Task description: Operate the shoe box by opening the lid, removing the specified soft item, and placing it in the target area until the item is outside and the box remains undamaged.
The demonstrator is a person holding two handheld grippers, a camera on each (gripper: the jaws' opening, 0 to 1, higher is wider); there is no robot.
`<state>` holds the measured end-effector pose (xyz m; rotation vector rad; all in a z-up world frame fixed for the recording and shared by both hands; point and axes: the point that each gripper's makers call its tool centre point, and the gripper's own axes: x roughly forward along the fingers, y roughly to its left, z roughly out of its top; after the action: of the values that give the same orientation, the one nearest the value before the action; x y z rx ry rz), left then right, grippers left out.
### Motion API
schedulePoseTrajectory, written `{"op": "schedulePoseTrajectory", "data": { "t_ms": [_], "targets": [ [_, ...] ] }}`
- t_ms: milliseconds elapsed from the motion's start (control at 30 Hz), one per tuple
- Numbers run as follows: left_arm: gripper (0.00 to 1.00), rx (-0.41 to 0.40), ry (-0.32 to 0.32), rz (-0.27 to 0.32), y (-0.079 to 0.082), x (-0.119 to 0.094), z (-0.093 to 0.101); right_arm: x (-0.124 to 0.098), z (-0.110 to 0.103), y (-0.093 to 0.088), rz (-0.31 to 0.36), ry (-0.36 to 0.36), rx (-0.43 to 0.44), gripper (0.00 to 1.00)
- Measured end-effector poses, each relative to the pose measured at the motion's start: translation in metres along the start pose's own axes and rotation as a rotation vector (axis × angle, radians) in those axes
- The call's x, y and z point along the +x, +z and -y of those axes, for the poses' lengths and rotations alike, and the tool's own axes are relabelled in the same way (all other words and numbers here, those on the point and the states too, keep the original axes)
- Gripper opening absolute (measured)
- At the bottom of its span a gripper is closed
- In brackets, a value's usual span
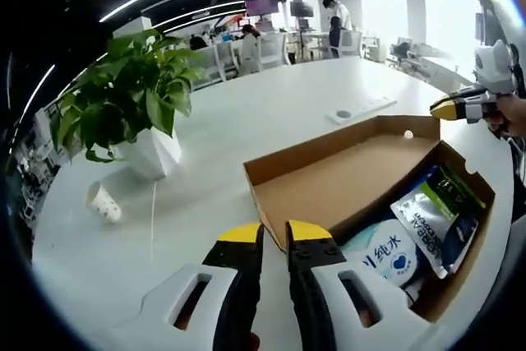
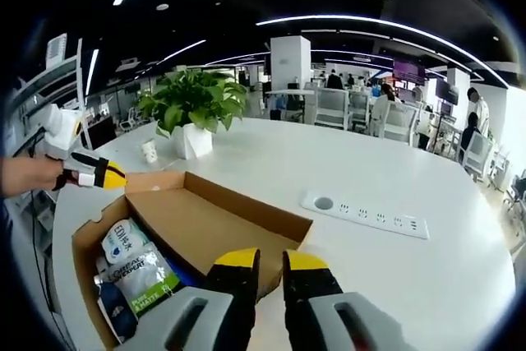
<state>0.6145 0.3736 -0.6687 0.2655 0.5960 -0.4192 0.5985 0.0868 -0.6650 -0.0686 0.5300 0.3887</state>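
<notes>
Cardboard shoe box (image 1: 345, 182), brown and open with its lid folded flat, lies on the round white desk (image 1: 246, 121). Soft white and green plastic pouches (image 1: 431, 211) sit inside, at the left view's 4 o'clock. Left hand-held gripper (image 1: 274, 234) hovers at the lid edge, jaws narrow, empty. Right hand-held gripper (image 2: 271, 259) likewise, narrow and empty. Leafy green plant in a white pot (image 2: 193, 113) stands beyond the box at 11 o'clock.

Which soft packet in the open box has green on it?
The packet with the green band, lying beside the blue-and-white packet, which has no green.
</notes>
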Motion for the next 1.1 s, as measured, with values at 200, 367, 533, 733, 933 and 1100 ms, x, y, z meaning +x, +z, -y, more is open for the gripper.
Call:
{"op": "schedulePoseTrajectory", "data": {
  "t_ms": [200,367,533,733,933,1100],
  "targets": [
    [0.14,-0.002,-0.005,0.01,0.003,-0.008,0.005,-0.005,-0.006,-0.003,-0.013,0.019,-0.016,0.15],
    [0.19,0.005,-0.002,0.016,0.004,-0.015,0.009,-0.013,-0.01,-0.001,-0.009,0.03,-0.028,0.19],
    [0.22,0.003,-0.013,0.018,0.003,-0.02,0.015,-0.022,-0.014,-0.001,-0.004,0.044,-0.035,0.26],
    [0.27,0.005,-0.034,0.026,0.002,-0.032,0.029,-0.035,-0.02,-0.003,0.007,0.062,-0.047,0.32],
    [0.3,-0.001,-0.06,0.019,-0.004,-0.04,0.044,-0.046,-0.024,-0.009,0.004,0.078,-0.053,0.39],
    [0.33,-0.015,-0.089,0.004,-0.01,-0.044,0.056,-0.055,-0.027,-0.013,0.002,0.092,-0.06,0.43]
  ]
}}
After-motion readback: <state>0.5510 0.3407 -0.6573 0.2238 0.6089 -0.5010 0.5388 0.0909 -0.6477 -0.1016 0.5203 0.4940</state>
